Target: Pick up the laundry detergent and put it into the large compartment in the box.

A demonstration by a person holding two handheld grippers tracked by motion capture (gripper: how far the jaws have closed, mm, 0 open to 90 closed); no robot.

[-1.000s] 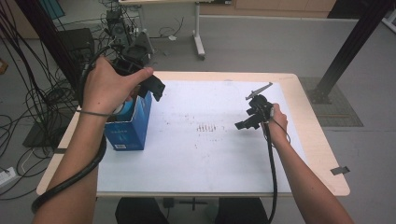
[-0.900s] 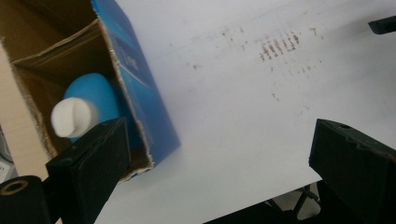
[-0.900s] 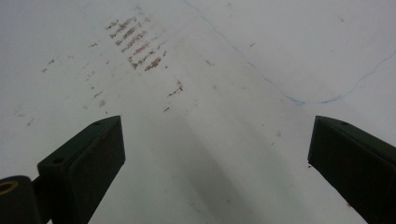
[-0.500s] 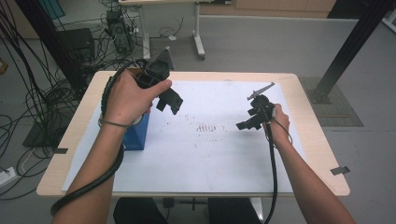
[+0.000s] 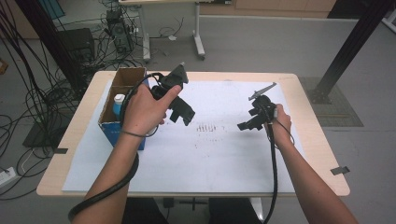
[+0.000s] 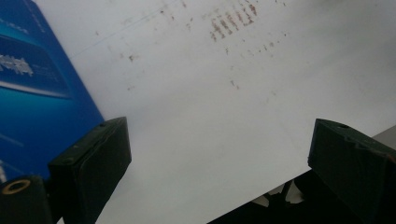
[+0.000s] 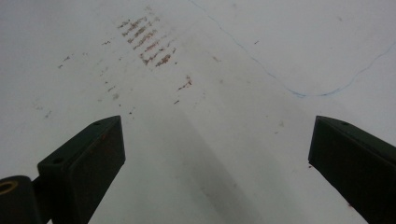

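Observation:
My left gripper [image 5: 183, 114] hangs open above the white paper sheet [image 5: 219, 154], just right of a blue cardboard box [image 5: 122, 126]. The box top is open, and a white and light-blue bottle [image 5: 118, 103] stands inside. In the left gripper view my left gripper [image 6: 219, 140] has its jaws wide apart with nothing between them, and the blue box [image 6: 32, 93] lies at the left. My right gripper [image 5: 247, 122] is held over the sheet's right half. The right gripper view shows the right gripper [image 7: 215, 135] open and empty above rows of brown marks [image 7: 147, 42].
The sheet covers most of the wooden table [image 5: 322, 154]. Brown marks [image 5: 210, 128] lie between the grippers. A thin blue pen line [image 7: 299, 91] crosses the sheet. Cables [image 5: 28, 107] litter the floor at the left. A black post [image 5: 350, 46] stands at the right.
My left gripper has moved right from over the box, out above the sheet, uncovering the box's open top. The right gripper has barely moved.

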